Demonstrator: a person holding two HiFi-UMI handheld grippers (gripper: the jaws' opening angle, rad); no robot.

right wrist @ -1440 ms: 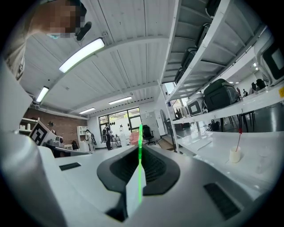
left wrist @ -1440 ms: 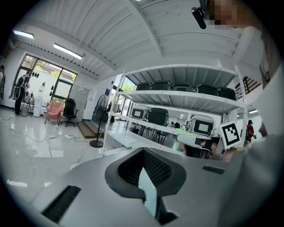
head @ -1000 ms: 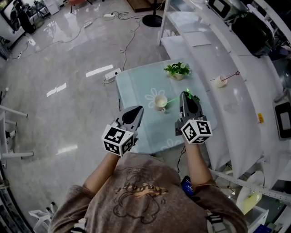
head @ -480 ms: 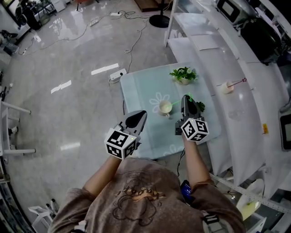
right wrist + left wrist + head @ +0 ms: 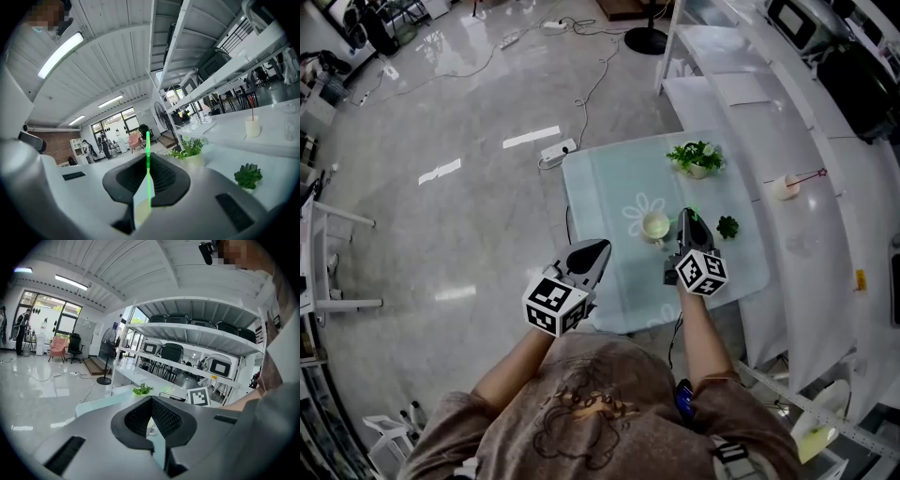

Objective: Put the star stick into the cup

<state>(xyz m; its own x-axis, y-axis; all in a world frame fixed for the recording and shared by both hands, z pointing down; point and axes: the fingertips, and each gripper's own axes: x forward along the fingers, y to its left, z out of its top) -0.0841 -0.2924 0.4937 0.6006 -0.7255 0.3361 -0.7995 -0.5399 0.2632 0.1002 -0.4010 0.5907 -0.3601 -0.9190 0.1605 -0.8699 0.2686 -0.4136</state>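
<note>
A cream cup [image 5: 655, 225] stands on the pale green glass table [image 5: 600, 187]. My right gripper [image 5: 685, 216] hangs just right of the cup, shut on a glowing green stick [image 5: 688, 213]. In the right gripper view the green stick [image 5: 147, 140] stands upright out of the closed right gripper [image 5: 148, 161]. I cannot make out a star on it. My left gripper [image 5: 602, 246] hovers over the table's near left edge, shut and holding nothing. In the left gripper view the left gripper [image 5: 151, 401] points toward the cup [image 5: 151, 430].
A leafy plant in a white pot [image 5: 696, 157] stands at the table's far side and a small succulent [image 5: 727, 226] at its right. On the white shelf [image 5: 825, 244] to the right stands a white cup with a red star stick [image 5: 785, 186]. Cables and a power strip [image 5: 555, 153] lie on the floor.
My right gripper has drawn in closer to the cup, and the green stick no longer shows slanting out toward it. The left gripper has held its place.
</note>
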